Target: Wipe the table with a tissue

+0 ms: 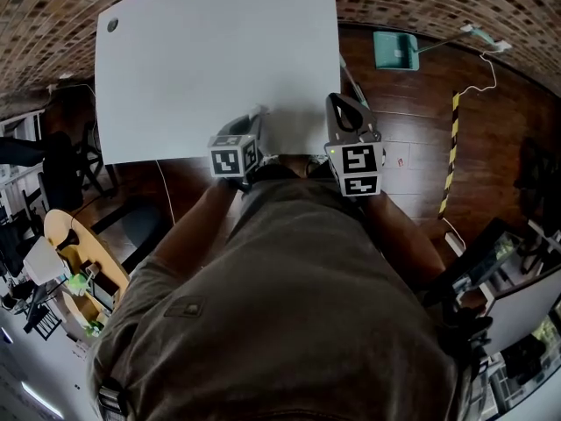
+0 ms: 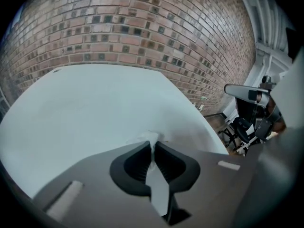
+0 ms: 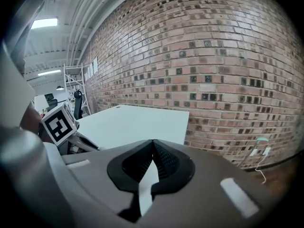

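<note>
The white table (image 1: 210, 60) fills the middle of the head view, with both grippers at its near edge. My left gripper (image 1: 257, 119) is shut on a small white tissue (image 2: 149, 137); only a crumpled bit of it shows past the jaw tips, low over the tabletop (image 2: 90, 113) near the front right corner. My right gripper (image 1: 346, 105) is held beyond the table's right edge above the floor, pointing at the brick wall. Its jaws are shut (image 3: 153, 142) with nothing between them. The left gripper's marker cube (image 3: 59, 122) shows at the left of the right gripper view.
A brick wall (image 2: 142, 27) runs behind the table. A teal dustpan (image 1: 394, 49), a white cable (image 1: 482, 68) and a yellow-black striped strip (image 1: 451, 147) lie on the wooden floor to the right. Chairs and a round wooden table (image 1: 83, 253) stand at the left. A grommet (image 1: 112, 24) marks the table's far left corner.
</note>
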A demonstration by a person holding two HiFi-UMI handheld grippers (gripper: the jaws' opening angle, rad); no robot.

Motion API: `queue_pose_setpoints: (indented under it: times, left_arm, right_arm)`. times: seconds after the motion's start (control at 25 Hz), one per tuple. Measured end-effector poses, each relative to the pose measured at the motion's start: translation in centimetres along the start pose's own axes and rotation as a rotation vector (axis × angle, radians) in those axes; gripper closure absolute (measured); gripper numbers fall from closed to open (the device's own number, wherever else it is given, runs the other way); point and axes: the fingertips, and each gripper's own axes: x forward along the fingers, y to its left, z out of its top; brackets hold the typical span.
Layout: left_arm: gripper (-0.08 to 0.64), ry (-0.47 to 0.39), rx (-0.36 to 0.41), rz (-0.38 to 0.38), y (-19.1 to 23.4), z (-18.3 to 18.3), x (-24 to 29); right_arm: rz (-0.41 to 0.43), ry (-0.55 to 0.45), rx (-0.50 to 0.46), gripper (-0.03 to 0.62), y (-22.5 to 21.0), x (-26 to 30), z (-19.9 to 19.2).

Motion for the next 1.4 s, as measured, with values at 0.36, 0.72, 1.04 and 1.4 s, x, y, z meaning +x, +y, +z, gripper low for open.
queue_pose_setpoints:
  times: [0.36,0.72,1.04,1.4]
  left_arm:
    - [0.535,0.004,0.035,-0.032,-1.9,0.8,1.1]
    - [0.535,0.014,0.071,-0.07,-4.3,1.1,2.1]
    - [0.535,0.035,0.088,-0.117,-6.3,0.8,2.6]
    - [0.535,0.07,0.168,-0.212,-8.5,-0.9,2.1]
  right_arm:
    - [-0.03,-0.009,0.016,0.577,-1.7,-0.9,-0.3]
    - [-0.041,-0.014,0.022,0.577,-2.8,-1.5,-0.5]
    - [-0.036,-0.018,0.022,0.577,-3.4,-2.0,-0.6]
    - [-0.028,-0.004,0.002,0.577,-2.8,-1.9,-0.8]
